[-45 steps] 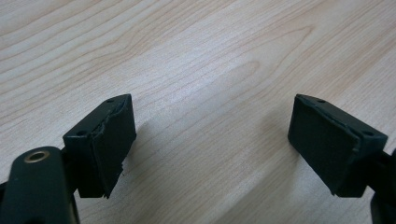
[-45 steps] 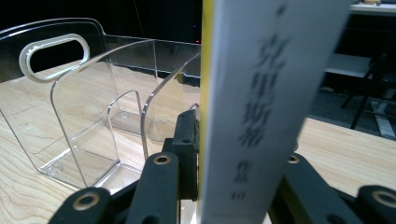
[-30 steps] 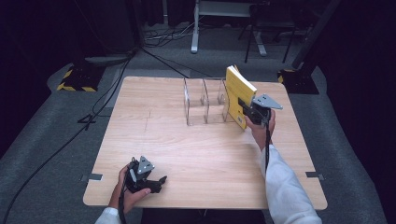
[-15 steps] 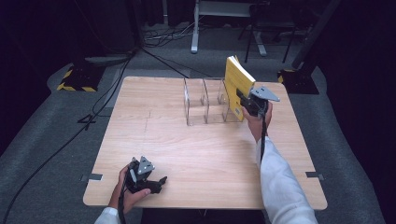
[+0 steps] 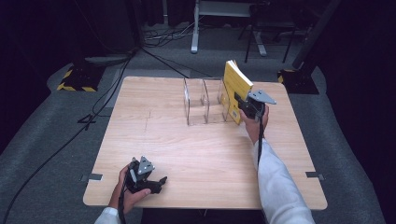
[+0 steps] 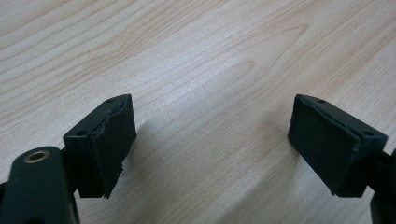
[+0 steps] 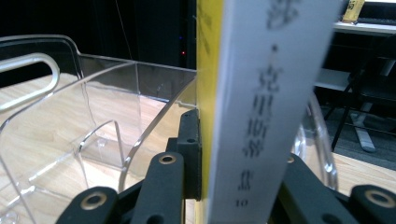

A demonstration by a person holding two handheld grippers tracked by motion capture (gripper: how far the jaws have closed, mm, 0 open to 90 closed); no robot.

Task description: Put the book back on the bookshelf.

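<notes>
A yellow book [image 5: 236,83] with a white spine [image 7: 261,93] stands upright and slightly tilted at the right end of a clear acrylic rack [image 5: 203,105]. My right gripper [image 5: 243,106] is shut on the book's lower edge, with one black jaw pressed against the yellow cover. In the right gripper view the rack's curved dividers [image 7: 93,102] lie just left of the book. My left gripper [image 5: 158,182] rests on the wooden table [image 5: 140,116] near its front left edge. Its jaws [image 6: 212,144] stand open with only bare wood between them.
The rack has several slots separated by clear dividers and stands at the back middle of the table. Cables and black-and-yellow floor blocks [image 5: 74,79] lie on the grey floor beyond the table's far left. A metal stand [image 5: 196,28] is behind.
The right gripper has shifted the book slightly leftward, closer to the rack's right end. The left gripper has stayed where it was.
</notes>
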